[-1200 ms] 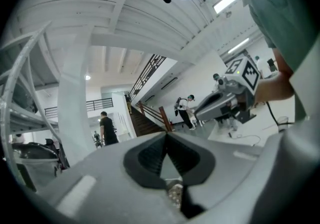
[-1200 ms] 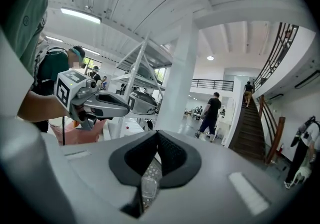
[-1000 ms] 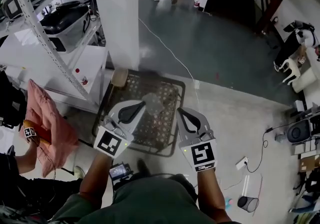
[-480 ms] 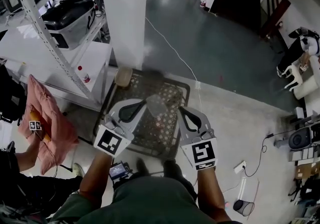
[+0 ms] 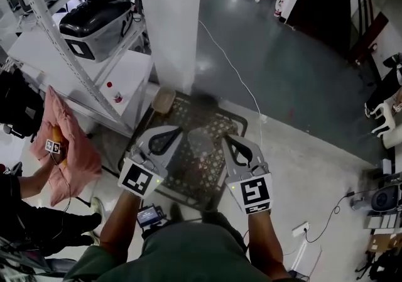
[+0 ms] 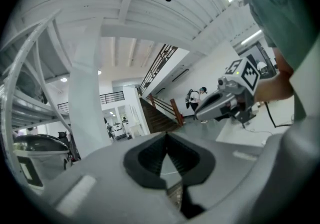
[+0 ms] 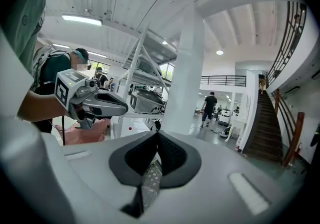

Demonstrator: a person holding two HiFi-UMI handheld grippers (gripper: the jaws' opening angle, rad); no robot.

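Note:
In the head view I hold both grippers out in front of me at waist height, side by side, above a patterned floor mat (image 5: 204, 164). My left gripper (image 5: 176, 130) is shut, its dark pads meeting at the tip (image 6: 166, 136), with nothing between them. My right gripper (image 5: 228, 139) is likewise shut and holds nothing (image 7: 157, 133). Each gripper shows in the other's view: the right gripper (image 6: 201, 113) beside the left one, the left gripper (image 7: 124, 109) beside the right one. They are apart, a hand's width or so between them.
A white pillar (image 5: 173, 17) stands just ahead. Left of it is a metal rack (image 5: 59, 42) with a black-lidded bin (image 5: 94, 23). A person at far left holds a pink cloth (image 5: 66, 155). A white cable (image 5: 233, 75) crosses the grey floor. A staircase (image 7: 272, 128) rises at right.
I have stepped forward: the pillar, rack and mat have slid nearer and downward in the head view. Both grippers keep the same pose and stay shut.

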